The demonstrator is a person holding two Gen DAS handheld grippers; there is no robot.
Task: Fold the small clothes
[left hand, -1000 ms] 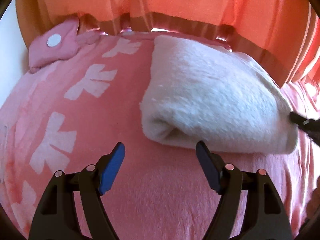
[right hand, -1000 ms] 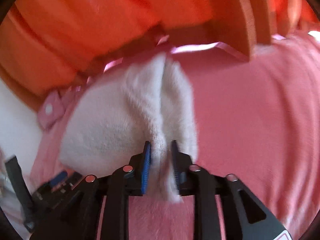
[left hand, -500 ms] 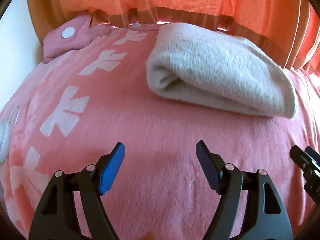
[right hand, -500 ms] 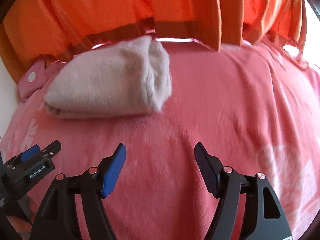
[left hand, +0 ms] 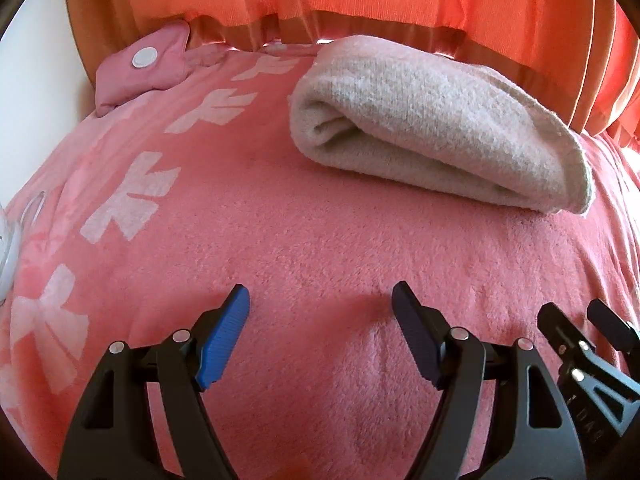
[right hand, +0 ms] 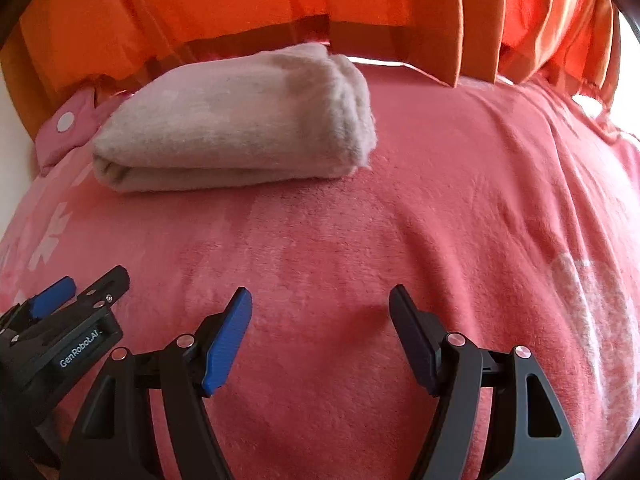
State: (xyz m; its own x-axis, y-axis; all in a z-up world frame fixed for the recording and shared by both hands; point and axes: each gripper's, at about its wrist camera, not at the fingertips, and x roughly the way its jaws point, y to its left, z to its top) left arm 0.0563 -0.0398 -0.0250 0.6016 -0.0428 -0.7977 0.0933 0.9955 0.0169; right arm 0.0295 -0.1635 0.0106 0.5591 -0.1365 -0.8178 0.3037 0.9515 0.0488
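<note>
With the left gripper (left hand: pixel 320 312) and right gripper (right hand: pixel 320 314) both wide and empty, the folded garment (right hand: pixel 236 120) near the blanket's (right hand: pixel 460 208) far edge could spring open if its plush layers relax.

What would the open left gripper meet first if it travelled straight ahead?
Probably the pink fleece blanket, then the folded beige fleece garment lying beyond; depth is unclear, and the left gripper points slightly left of it.

Bright backlight through the orange curtain (right hand: pixel 240 8); sharp frames, fisheye-bent edges.
</note>
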